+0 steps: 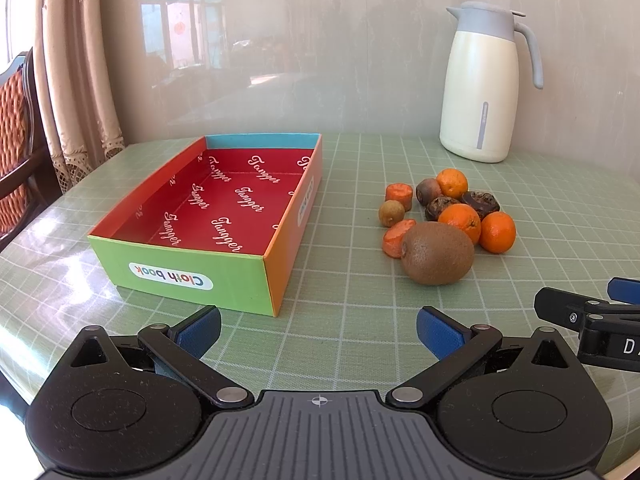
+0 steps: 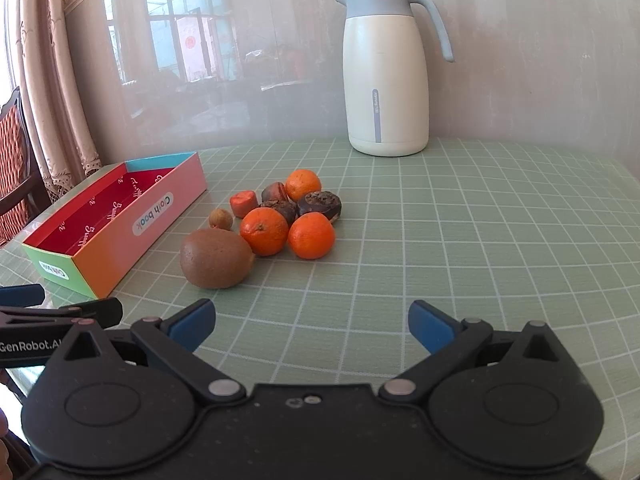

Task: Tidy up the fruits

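Since the box (image 1: 192, 276) ahead and to the left of the left gripper (image 1: 318, 330) holds nothing, I judge the task not yet begun: every fruit lies on the table (image 2: 480, 240) in one pile. With its jaws spread wide on nothing, the right gripper (image 2: 312, 322) faces that pile, the kiwi (image 2: 216, 258) nearest, just ahead and left of its jaws, the oranges (image 2: 311, 235) behind it. Likewise the left gripper's jaws stand apart and bare, the kiwi ahead to their right.
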Demonstrator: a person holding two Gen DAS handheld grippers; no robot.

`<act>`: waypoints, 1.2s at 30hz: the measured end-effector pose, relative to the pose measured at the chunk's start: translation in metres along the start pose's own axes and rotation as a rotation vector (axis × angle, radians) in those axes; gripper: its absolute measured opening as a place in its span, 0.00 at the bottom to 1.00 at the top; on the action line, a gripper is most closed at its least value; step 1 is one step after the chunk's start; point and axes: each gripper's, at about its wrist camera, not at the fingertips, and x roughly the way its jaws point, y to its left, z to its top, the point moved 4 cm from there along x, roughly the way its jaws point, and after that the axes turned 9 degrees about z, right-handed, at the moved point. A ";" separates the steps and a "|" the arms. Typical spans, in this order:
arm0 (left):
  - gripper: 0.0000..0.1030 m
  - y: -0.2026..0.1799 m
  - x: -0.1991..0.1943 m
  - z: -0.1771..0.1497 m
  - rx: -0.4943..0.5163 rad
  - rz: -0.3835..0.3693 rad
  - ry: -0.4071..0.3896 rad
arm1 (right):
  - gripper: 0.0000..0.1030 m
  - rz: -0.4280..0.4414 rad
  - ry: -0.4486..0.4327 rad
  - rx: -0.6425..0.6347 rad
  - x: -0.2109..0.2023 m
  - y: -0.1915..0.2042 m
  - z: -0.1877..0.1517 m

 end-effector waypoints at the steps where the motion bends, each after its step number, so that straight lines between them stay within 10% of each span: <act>1: 1.00 0.000 0.000 0.000 0.000 0.001 0.000 | 1.00 0.000 -0.001 0.001 0.000 0.000 0.000; 36: 1.00 0.001 0.002 0.000 0.006 0.002 0.001 | 1.00 0.001 -0.002 0.017 -0.001 -0.001 0.000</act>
